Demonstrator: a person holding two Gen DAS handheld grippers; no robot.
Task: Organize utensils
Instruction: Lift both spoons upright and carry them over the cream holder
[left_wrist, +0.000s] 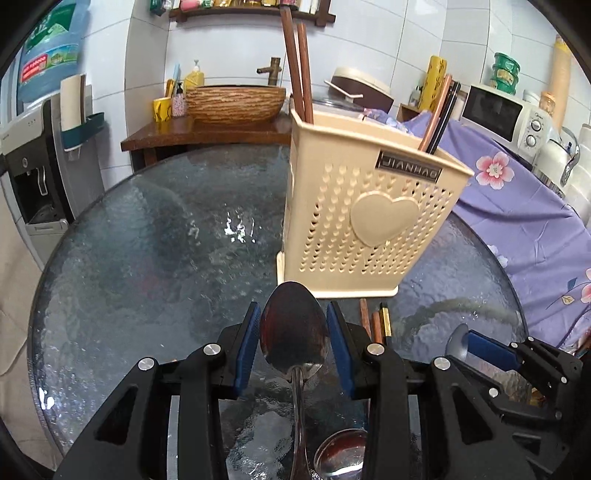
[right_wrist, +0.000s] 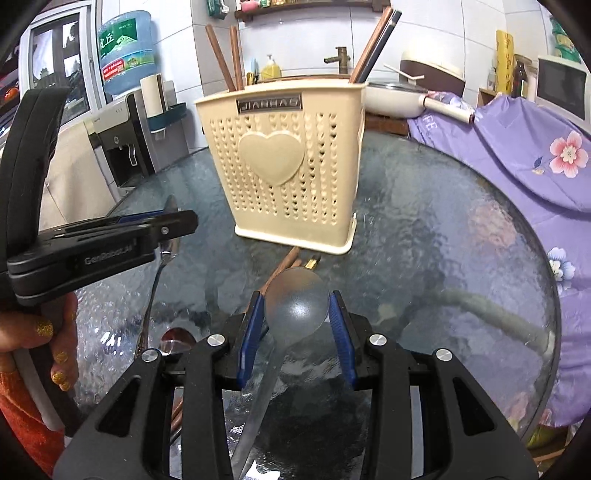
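A beige perforated utensil holder (left_wrist: 364, 221) (right_wrist: 288, 177) with a heart stands on the round glass table (left_wrist: 147, 240) and holds several chopsticks (left_wrist: 297, 66) (right_wrist: 225, 55). My left gripper (left_wrist: 293, 332) is shut on the bowl of a metal spoon (left_wrist: 293, 328), its handle hanging down; it also shows in the right wrist view (right_wrist: 173, 225). My right gripper (right_wrist: 297, 310) is shut on the bowl of a matte metal spoon (right_wrist: 295, 299); it shows in the left wrist view (left_wrist: 476, 343). Both are held just in front of the holder.
Loose chopsticks (left_wrist: 375, 321) (right_wrist: 291, 260) lie on the glass at the holder's base. Another spoon (left_wrist: 341, 456) (right_wrist: 177, 339) lies near the front. A purple floral cloth (left_wrist: 524, 206) (right_wrist: 517, 155) covers things at the right. A water dispenser (left_wrist: 33, 166) stands left.
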